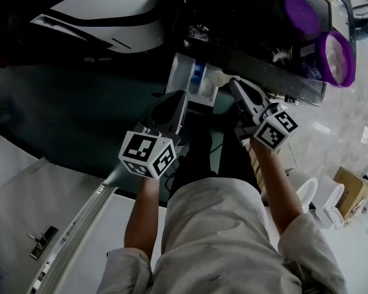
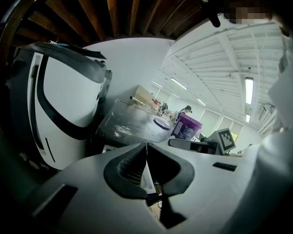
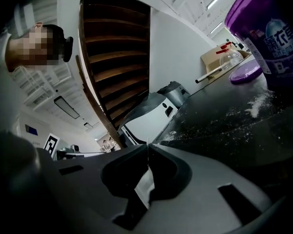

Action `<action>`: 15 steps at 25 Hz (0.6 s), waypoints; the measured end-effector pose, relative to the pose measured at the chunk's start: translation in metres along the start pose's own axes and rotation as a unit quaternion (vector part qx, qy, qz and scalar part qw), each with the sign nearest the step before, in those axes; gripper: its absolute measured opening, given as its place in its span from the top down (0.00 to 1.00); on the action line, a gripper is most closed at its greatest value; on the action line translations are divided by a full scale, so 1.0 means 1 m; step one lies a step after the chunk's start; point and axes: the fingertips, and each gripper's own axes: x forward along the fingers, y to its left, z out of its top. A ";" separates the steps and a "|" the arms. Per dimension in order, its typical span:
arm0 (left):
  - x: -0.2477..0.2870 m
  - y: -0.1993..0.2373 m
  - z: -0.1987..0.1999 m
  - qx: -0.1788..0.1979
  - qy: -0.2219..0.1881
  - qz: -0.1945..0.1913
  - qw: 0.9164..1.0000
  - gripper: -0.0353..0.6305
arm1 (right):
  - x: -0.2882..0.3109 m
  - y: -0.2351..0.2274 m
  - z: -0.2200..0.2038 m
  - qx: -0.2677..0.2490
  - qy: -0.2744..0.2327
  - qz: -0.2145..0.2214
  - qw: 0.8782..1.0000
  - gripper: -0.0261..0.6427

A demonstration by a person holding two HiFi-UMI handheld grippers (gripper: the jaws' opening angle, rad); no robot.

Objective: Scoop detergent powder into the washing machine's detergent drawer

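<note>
We hold the left gripper (image 1: 181, 97), jaws together, at 6 o'clock of the open detergent drawer (image 1: 181, 73), and the right gripper (image 1: 232, 82), likewise closed, at its 3 o'clock.

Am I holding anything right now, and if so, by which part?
Nothing is visibly held. The left gripper and the right gripper both have their jaws closed together with nothing between them.
</note>
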 end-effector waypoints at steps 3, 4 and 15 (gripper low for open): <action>0.000 0.000 -0.004 -0.001 0.004 -0.002 1.000 0.91 | 0.004 0.000 -0.006 -0.020 -0.002 0.002 1.000 0.94; 0.000 0.000 -0.005 -0.001 0.005 -0.003 1.000 0.91 | 0.006 0.000 -0.008 -0.029 -0.001 0.002 1.000 0.94; 0.003 0.005 -0.012 -0.014 0.005 -0.003 1.000 0.91 | 0.015 -0.003 -0.024 -0.161 0.030 -0.009 0.986 0.94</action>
